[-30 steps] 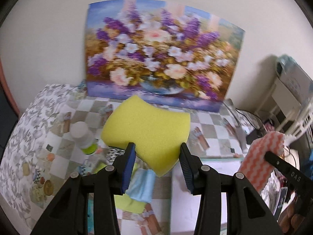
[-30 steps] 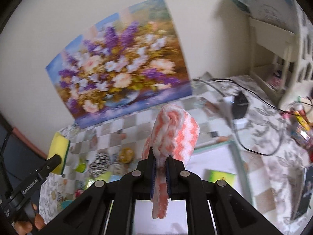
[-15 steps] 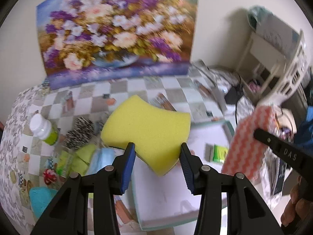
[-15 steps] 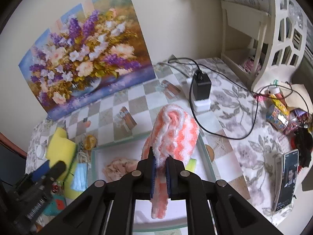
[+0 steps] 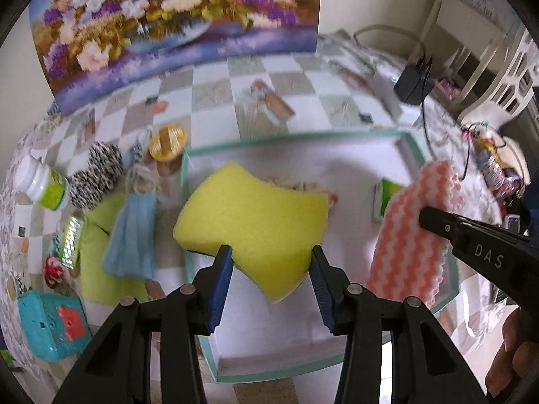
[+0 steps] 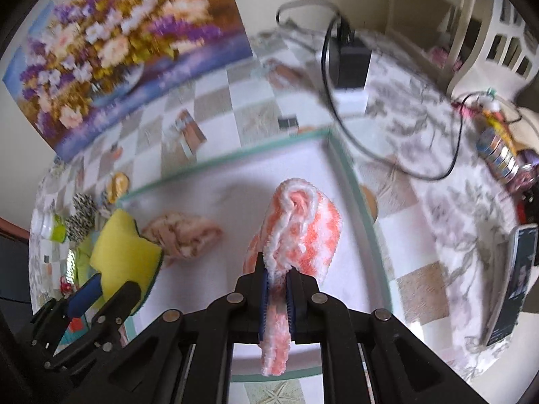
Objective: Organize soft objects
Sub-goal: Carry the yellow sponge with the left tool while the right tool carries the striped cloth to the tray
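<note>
My left gripper (image 5: 271, 256) is shut on a yellow sponge (image 5: 252, 225), held above the left half of a white tray with a teal rim (image 5: 412, 149). My right gripper (image 6: 277, 271) is shut on an orange-and-white striped cloth (image 6: 298, 229), which hangs over the tray's right half. The right wrist view shows the sponge (image 6: 123, 252) with its green backing at the left, in the left gripper (image 6: 101, 289). In the left wrist view the cloth (image 5: 411, 235) and the right gripper's black finger (image 5: 438, 222) stand at the right. A crumpled beige cloth (image 6: 183, 232) lies inside the tray (image 6: 347, 171).
Left of the tray lie a blue cloth (image 5: 133, 235) on a green cloth (image 5: 94, 262), two zebra-print balls (image 5: 96, 175), a white bottle (image 5: 40, 181) and a teal box (image 5: 50, 323). A small green-and-white item (image 5: 384, 198) lies in the tray. A charger (image 6: 350, 64), cable and phone (image 6: 515, 276) lie right.
Both grippers have come down and tilted toward the table, carrying the sponge and the striped cloth over the tray. The painting has slid to the top of both views.
</note>
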The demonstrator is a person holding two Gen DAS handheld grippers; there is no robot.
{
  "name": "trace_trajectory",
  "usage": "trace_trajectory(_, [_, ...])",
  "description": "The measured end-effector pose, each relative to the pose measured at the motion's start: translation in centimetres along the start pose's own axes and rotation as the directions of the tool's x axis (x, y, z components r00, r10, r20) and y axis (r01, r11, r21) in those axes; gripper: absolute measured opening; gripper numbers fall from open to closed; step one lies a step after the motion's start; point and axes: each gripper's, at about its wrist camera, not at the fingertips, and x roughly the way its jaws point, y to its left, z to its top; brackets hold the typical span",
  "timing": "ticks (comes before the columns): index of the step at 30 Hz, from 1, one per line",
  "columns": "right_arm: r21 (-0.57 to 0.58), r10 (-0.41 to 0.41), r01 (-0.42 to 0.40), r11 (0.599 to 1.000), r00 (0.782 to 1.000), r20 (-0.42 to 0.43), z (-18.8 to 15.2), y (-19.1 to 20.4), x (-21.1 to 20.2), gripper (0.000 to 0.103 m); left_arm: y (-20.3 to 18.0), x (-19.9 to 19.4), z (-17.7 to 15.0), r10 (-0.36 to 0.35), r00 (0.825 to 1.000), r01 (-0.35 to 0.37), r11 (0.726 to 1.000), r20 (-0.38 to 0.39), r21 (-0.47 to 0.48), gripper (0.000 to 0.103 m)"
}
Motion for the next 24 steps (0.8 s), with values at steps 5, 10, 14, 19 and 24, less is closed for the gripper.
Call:
trace_trajectory(5, [0.008, 0.005, -0.005, 1.0, 0.999, -0.047, -0.4, 0.1, 2.0, 0.012, -0.3, 2.1, -0.6, -0.013, 0.998, 0.013, 1.0, -0.065, 0.001, 0.048])
trace_trajectory(10, [-0.006, -0.007, 0.006, 1.0, 0.996, -0.087, -0.8, 0.6, 3.4, 0.013, -0.8, 3.4, -1.2, -0.01, 0.994, 0.012, 1.0, -0.109, 0.012, 0.048])
trace_trajectory(14, [-0.005, -0.015, 0.015, 1.0, 0.996, -0.092, -0.8, 0.6, 3.5, 0.013, -1.1, 4.1, -1.4, -0.006, 0.991, 0.009, 1.0, -0.133, 0.021, 0.049])
trace_trajectory(19, [-0.003, -0.039, 0.039, 0.999, 0.993, -0.109, -0.8, 0.7, 3.8, 0.017, -0.9, 4.5, -1.3, -0.037, 0.985, 0.039, 0.999, -0.168, 0.008, 0.052])
trace_trajectory(24, [0.005, -0.051, 0.052, 0.999, 0.994, -0.099, -0.6, 0.2, 3.1, 0.027, -0.8, 3.6, -0.9, -0.056, 0.986, 0.058, 0.998, -0.156, 0.01, 0.057])
